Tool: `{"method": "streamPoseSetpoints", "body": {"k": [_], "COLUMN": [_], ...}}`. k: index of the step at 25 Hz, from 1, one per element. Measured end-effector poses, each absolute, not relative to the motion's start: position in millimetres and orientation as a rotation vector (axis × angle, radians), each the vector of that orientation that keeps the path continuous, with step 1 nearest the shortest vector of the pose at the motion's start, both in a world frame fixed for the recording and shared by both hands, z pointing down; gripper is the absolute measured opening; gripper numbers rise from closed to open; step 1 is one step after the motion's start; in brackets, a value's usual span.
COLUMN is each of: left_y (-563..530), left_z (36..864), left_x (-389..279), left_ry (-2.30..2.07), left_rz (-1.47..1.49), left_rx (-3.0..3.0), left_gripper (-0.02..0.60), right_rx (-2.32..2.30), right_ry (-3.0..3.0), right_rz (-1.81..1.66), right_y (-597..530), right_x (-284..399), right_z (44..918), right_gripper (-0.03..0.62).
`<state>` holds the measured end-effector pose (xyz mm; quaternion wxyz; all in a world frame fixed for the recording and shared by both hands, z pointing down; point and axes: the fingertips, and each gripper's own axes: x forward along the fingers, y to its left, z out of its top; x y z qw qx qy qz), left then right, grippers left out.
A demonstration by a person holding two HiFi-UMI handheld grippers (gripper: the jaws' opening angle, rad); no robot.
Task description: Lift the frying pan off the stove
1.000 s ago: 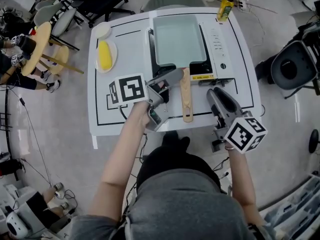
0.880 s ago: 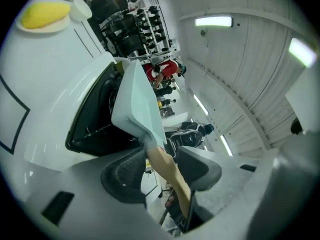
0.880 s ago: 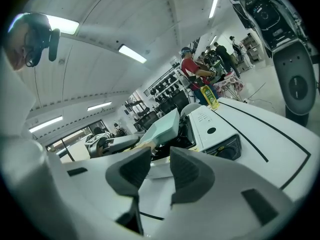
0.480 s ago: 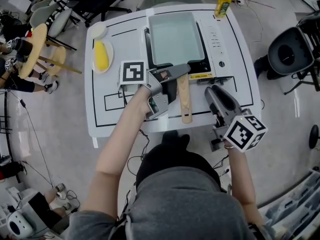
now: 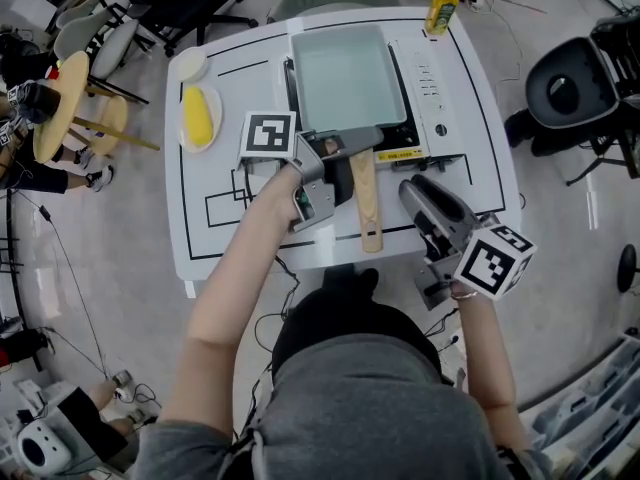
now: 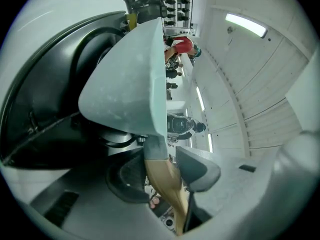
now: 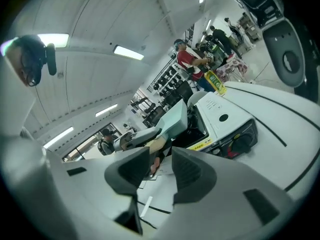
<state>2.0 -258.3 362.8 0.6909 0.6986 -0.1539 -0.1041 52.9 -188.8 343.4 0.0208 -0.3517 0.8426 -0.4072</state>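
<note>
A pale teal rectangular frying pan (image 5: 343, 76) sits on the black portable stove (image 5: 425, 78), its wooden handle (image 5: 366, 193) pointing toward me. My left gripper (image 5: 345, 158) reaches in from the left at the handle's top end. In the left gripper view the pan (image 6: 130, 79) fills the upper middle. The handle (image 6: 165, 179) runs between the jaws of the left gripper (image 6: 161, 171), which are closing with a little slack still showing. My right gripper (image 5: 415, 190) hovers right of the handle near the table's front edge. Its jaws (image 7: 162, 171) are opening with nothing between them.
A plate with a yellow item (image 5: 200, 115) and a small white bowl (image 5: 189, 64) sit at the white table's (image 5: 480, 168) left side. A yellow bottle (image 5: 442, 6) stands at the far right corner. Chairs and cables surround the table.
My left gripper has slid right and forward, so its jaws now straddle the pan's handle near the stove. The right gripper has shifted only slightly.
</note>
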Motion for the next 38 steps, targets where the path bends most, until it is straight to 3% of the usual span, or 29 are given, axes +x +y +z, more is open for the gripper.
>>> {"method": "streamPoseSetpoints", "body": {"k": [12, 38], "left_y": [-257.3, -257.7], "left_z": [361.8, 360.6], "left_x": [0.6, 2.5], "left_ry": [-0.339, -0.325], "left_rz": [-0.235, -0.223], "left_rx": [1.566, 1.587], "left_gripper": [0.166, 0.166], "right_rx": [-0.411, -0.029], "right_ry": [2.574, 2.431], "right_rz": [-1.643, -2.061], "right_y": [-185.1, -195.6], "right_x": [0.8, -39.4], "right_z": [317.1, 346.9], "right_gripper": [0.247, 0.174]}}
